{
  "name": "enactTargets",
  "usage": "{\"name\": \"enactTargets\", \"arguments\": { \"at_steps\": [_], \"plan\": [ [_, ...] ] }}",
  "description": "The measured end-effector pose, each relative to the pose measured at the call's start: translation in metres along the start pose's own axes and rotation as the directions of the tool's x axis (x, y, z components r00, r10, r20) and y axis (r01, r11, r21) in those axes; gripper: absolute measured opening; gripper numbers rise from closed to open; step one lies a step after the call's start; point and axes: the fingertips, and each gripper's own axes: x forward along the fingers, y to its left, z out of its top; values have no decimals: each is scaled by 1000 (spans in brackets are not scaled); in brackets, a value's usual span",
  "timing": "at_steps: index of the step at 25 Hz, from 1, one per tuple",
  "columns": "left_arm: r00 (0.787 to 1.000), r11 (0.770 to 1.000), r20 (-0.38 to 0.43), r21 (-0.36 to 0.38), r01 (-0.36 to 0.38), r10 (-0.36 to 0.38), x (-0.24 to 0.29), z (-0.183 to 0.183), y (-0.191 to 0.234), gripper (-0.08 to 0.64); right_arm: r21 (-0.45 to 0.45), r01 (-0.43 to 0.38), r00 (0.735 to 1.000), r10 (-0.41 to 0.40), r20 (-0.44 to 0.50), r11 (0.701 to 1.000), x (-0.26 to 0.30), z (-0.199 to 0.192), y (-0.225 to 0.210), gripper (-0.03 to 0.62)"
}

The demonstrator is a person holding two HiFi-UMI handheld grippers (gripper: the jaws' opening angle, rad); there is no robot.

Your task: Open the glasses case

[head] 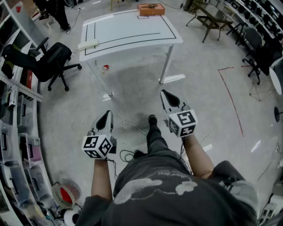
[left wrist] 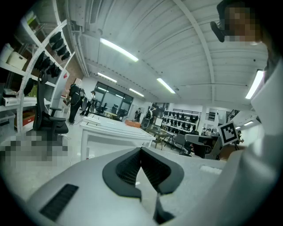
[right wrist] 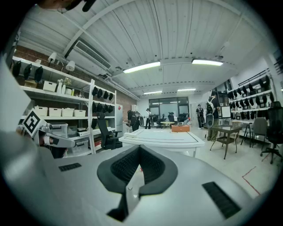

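Both grippers are held out in front of the body on bare forearms, side by side and apart, over open floor (head: 132,84). The left gripper (head: 107,113) is held nearer the body; the right gripper (head: 164,92) is carried further forward. Each is pointed ahead and tilted slightly downward, towards the surface (head: 128,31), with its marker cube turned up at the rear. The hands themselves are mostly hidden behind the cubes.

In the left gripper view, the left gripper's fingers (left wrist: 128,167) are seen pressed together at their tips, with nothing gripped between them. In the right gripper view, the right gripper's fingers (right wrist: 154,165) are likewise seen clenched tip to tip on nothing.

The case (head: 151,9), an orange-brown box, is found at the far edge of the white surface, well apart from both grippers. It is seen small and distant past the fingertips in the left gripper view (left wrist: 132,124) and the right gripper view (right wrist: 180,128). Whether it is open or closed cannot be told.

Black lines are marked on the surface, and a white bar (head: 87,44) is laid at its near left edge. A black chair (head: 53,59) is stood to the left of the surface, beside shelves (head: 17,132).
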Motion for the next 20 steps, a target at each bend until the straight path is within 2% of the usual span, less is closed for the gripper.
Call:
{"name": "enactTargets", "arguments": {
  "at_steps": [6,10,20],
  "plan": [
    [1000,1000,-9,-5,0,0,3,2,9,3,-27,-29,1000,28,-6,999,17,5,11,0],
    [1000,999,-14,-44,-12,11,5,0,21,2,-25,-23,1000,23,-14,999,28,3,12,0],
    [999,998,-21,-47,-47,47,59,23,62,3,28,-27,1000,27,7,999,92,2,-26,0]
  ]
}}
